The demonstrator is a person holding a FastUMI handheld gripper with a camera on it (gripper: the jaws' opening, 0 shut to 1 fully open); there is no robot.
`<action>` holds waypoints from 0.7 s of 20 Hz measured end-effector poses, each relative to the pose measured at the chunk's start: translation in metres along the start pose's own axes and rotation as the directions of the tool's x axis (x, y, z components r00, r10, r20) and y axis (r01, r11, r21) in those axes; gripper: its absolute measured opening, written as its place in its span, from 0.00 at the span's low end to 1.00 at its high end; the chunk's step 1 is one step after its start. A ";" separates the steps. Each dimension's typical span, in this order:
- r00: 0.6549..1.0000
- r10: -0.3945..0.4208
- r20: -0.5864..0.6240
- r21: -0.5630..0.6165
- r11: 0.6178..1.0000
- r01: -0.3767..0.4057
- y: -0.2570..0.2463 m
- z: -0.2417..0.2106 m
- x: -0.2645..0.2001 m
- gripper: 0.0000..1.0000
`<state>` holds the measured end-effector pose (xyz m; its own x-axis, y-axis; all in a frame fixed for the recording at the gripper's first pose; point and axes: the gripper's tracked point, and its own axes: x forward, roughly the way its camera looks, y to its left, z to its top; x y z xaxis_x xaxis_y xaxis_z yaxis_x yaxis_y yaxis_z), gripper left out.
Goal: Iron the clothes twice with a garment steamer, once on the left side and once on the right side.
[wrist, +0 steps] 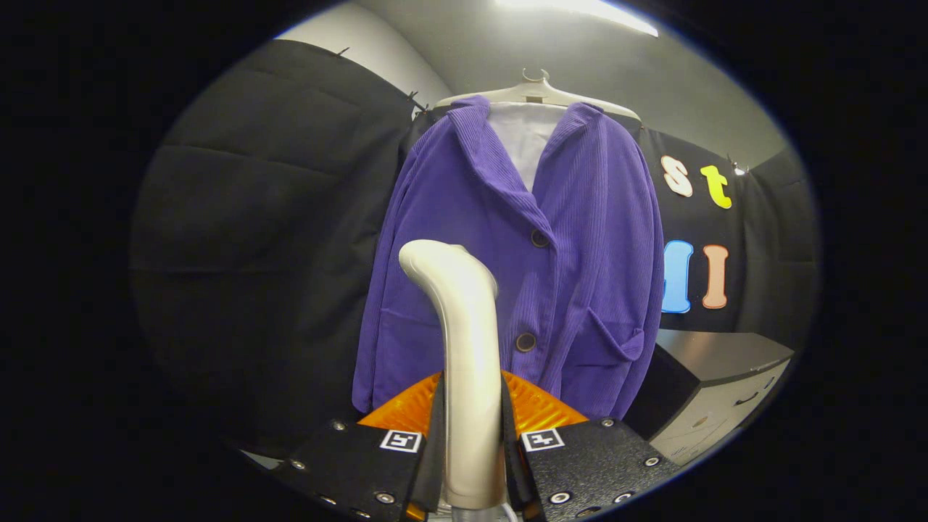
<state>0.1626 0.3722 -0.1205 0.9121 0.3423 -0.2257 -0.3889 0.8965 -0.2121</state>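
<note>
1. The gripper (471, 464) has both fingers pressed against the cream handle of the steamer (464, 348), one on each side, clamped narrow around it. The steamer rises between the fingers and curves forward at the top.
2. Just beyond it hangs the purple jacket (522, 254), buttoned, on a pale hanger (538, 90) against the black cloth wall. The steamer head lines up with the jacket's lower half, towards the side with the long hanging sleeve.
3. I cannot tell whether the head is touching the cloth yet; it looks near but the view flattens the gap.
4. Risk one: the smooth, rounded handle could twist or slide between the fingers if the head is dragged hard over the ribbed fabric.
5. Risk two: the jacket hangs free, so a firm push would probably swing it away on the hanger instead of pressing it flat.
6. Risk three: the two dark buttons (525, 342) and the pocket (605, 348) could snag the head if the stroke drifts towards the middle.
7. A grey cabinet (714, 391) stands low beside the jacket, near enough to knock on the far-side pass.
</note>
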 end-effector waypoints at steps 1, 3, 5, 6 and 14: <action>1.000 0.004 -0.009 -0.004 1.000 -0.004 0.001 -0.008 -0.003 0.36; 0.999 0.013 -0.040 -0.008 1.000 -0.013 0.003 -0.024 -0.003 0.36; 0.997 0.018 -0.074 -0.013 1.000 -0.019 0.006 -0.050 -0.011 0.36; 0.997 0.017 -0.079 -0.016 1.000 -0.019 0.005 -0.058 -0.013 0.36; 0.989 0.024 -0.147 -0.036 0.999 -0.030 0.011 -0.115 -0.022 0.36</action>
<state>0.1234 0.3422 -0.2267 0.8735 0.3190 -0.3678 -0.4203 0.8754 -0.2390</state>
